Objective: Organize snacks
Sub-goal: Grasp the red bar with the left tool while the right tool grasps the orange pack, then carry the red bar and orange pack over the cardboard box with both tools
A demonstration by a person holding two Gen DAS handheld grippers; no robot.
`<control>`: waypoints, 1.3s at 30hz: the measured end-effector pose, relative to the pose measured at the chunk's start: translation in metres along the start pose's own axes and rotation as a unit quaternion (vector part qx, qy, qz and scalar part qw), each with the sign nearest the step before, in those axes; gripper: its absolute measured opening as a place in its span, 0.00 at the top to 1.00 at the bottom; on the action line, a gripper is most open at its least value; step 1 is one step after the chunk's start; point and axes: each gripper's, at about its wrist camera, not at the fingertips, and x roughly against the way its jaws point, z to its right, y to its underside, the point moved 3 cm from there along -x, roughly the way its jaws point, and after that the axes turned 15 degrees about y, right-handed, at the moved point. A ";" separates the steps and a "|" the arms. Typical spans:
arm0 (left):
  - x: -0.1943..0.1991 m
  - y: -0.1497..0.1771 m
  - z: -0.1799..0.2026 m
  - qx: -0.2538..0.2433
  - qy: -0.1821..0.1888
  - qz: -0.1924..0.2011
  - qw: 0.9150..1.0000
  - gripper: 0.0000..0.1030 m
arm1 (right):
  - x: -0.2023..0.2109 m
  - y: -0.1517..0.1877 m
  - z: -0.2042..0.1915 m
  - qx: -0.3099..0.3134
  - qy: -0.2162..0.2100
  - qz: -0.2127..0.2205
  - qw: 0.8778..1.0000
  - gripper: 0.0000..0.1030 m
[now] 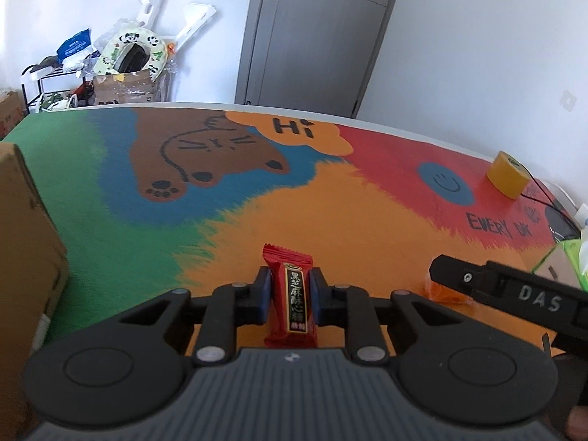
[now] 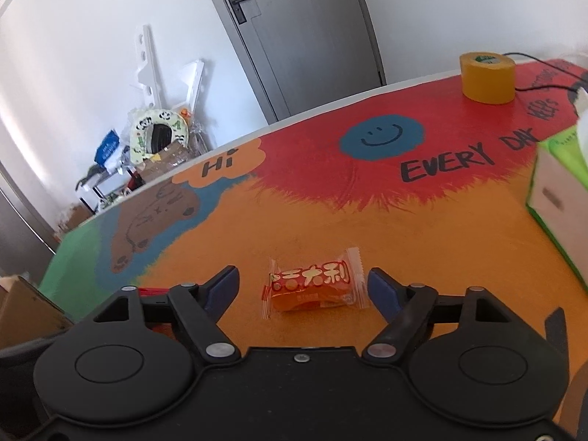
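A red candy packet [image 1: 290,299] with black and gold lettering stands lengthwise between the blue pads of my left gripper [image 1: 290,290], which is shut on it over the colourful mat [image 1: 257,213]. In the right wrist view an orange candy [image 2: 312,288] in a clear wrapper lies flat on the mat's orange patch. My right gripper [image 2: 304,286] stands open around it, one pad on each side, neither touching. A finger of the right gripper [image 1: 496,286] shows at the right in the left wrist view, with the orange candy [image 1: 443,292] partly hidden under it.
A cardboard box [image 1: 25,257] stands at the left edge of the table. A green and white box [image 2: 562,198] sits at the right. A yellow tape roll [image 2: 487,77] and a black cable [image 2: 544,86] lie at the far right. The floor beyond holds clutter [image 1: 121,62].
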 end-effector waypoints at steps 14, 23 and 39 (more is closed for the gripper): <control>0.027 0.000 -0.017 0.016 -0.004 0.017 1.000 0.80 | -0.004 0.003 -0.016 0.042 0.030 0.008 0.999 0.52; 0.060 0.007 -0.007 0.007 0.007 0.030 0.999 0.80 | 0.040 0.019 -0.011 0.022 0.014 0.028 0.999 0.52; 0.122 0.011 -0.005 -0.002 0.010 0.069 0.998 0.80 | 0.104 0.027 -0.017 0.011 -0.023 0.064 0.998 0.52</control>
